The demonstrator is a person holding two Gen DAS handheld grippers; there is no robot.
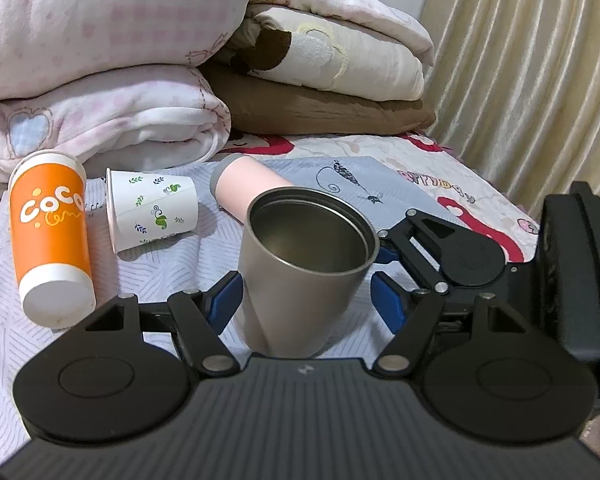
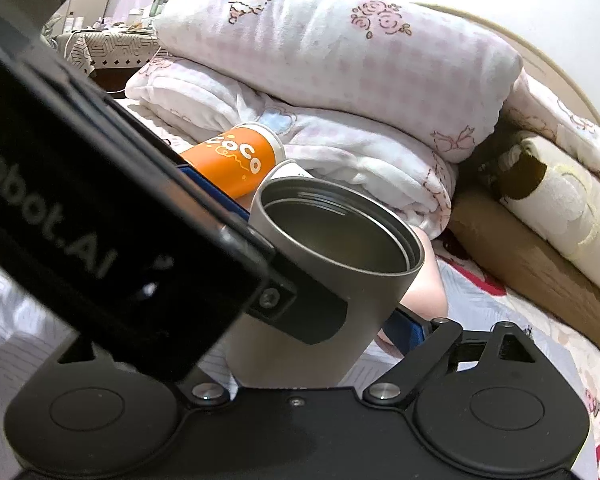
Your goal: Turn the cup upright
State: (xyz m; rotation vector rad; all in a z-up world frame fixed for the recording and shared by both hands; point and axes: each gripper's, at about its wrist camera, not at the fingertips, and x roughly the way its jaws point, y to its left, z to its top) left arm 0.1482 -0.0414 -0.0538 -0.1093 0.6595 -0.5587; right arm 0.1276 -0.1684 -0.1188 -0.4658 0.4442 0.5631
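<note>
From the left wrist, the grey metal cup (image 1: 306,268) stood mouth-up on the bedsheet (image 1: 160,272), between the spread blue pads of the left gripper (image 1: 308,300), which did not visibly touch it. The right gripper (image 1: 392,240) reached in at 3 o'clock; its state I couldn't tell. An orange cup (image 1: 50,232) lay at 9 o'clock.

From the right wrist, the left gripper's body hid the right gripper's left finger; its right finger (image 2: 406,330) sat beside the cup's (image 2: 332,280) wall
</note>
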